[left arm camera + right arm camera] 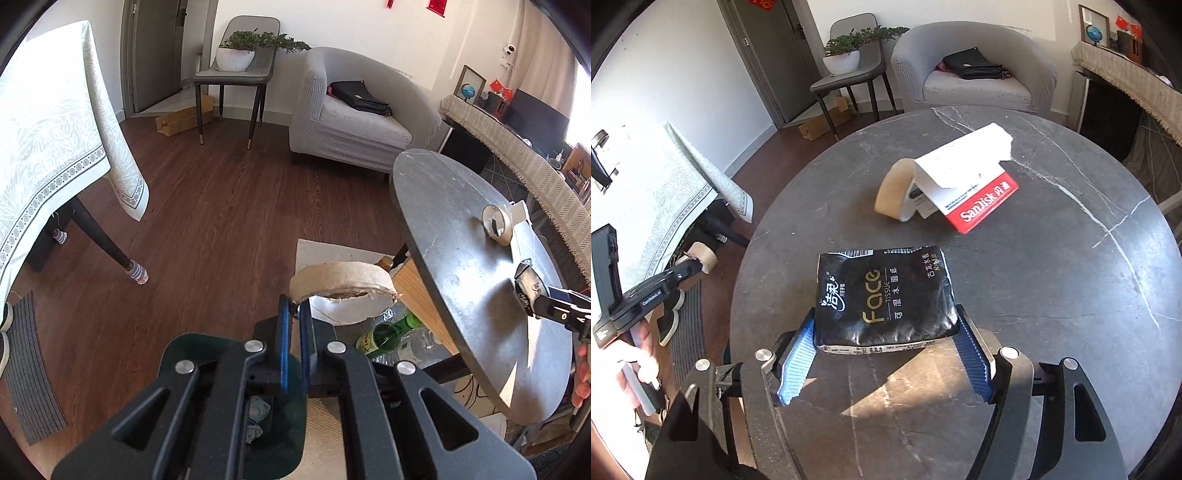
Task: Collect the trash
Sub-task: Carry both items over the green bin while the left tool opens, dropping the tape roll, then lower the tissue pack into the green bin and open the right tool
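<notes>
Dark wood-plank floor [221, 206], white walls [354, 26]. Grey armchair [354, 122] w/ black bag [360, 96] on seat; beside it a grey chair [236, 74] holding a potted plant [243, 50]. Grey door [155, 51] at left. Patterned tablecloth [55, 122] near left. Sun from right.

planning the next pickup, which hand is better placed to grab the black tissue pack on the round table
Right. The right gripper already straddles the tissue pack, a finger on each side. The left gripper is shut on a tape roll, off the table's edge above the green bin.
</notes>
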`<state>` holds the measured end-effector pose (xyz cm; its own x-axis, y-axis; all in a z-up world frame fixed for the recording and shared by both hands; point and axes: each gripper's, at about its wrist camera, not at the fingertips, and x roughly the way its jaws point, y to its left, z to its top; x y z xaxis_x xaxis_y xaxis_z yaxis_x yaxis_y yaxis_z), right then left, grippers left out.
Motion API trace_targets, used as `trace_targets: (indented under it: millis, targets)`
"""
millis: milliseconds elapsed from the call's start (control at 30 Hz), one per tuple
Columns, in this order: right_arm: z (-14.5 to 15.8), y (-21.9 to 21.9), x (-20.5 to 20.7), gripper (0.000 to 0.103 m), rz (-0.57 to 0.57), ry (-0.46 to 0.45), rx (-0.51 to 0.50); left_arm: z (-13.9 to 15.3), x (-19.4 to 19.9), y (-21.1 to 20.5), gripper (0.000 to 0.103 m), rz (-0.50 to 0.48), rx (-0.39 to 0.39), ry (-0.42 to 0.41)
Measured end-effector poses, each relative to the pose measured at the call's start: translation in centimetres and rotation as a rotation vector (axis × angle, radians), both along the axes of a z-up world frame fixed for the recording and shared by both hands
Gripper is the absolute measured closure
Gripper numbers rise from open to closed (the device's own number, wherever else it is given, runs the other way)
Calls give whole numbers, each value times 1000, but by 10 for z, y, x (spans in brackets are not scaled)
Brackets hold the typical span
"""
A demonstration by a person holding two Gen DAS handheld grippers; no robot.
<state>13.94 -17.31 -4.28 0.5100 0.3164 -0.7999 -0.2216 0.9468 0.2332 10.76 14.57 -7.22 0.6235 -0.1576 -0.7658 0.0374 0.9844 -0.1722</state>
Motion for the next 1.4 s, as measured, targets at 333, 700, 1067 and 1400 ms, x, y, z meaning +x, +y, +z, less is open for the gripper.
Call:
trace_targets:
  millis: [333,700,1067,1400]
  targets:
    - [34,61,-10,32,137,-148,3,-53,-2,23,97,16,30,159]
    - [39,127,-11,32,278,-185,21,-126,-8,40,96,11,83,367]
    - [31,182,-11,32,347,-179,1,-142,-19,56,76,-7,84,399]
    - [9,228,-6,32,397,-148,-33,-100,-28,78,64,20,65,248]
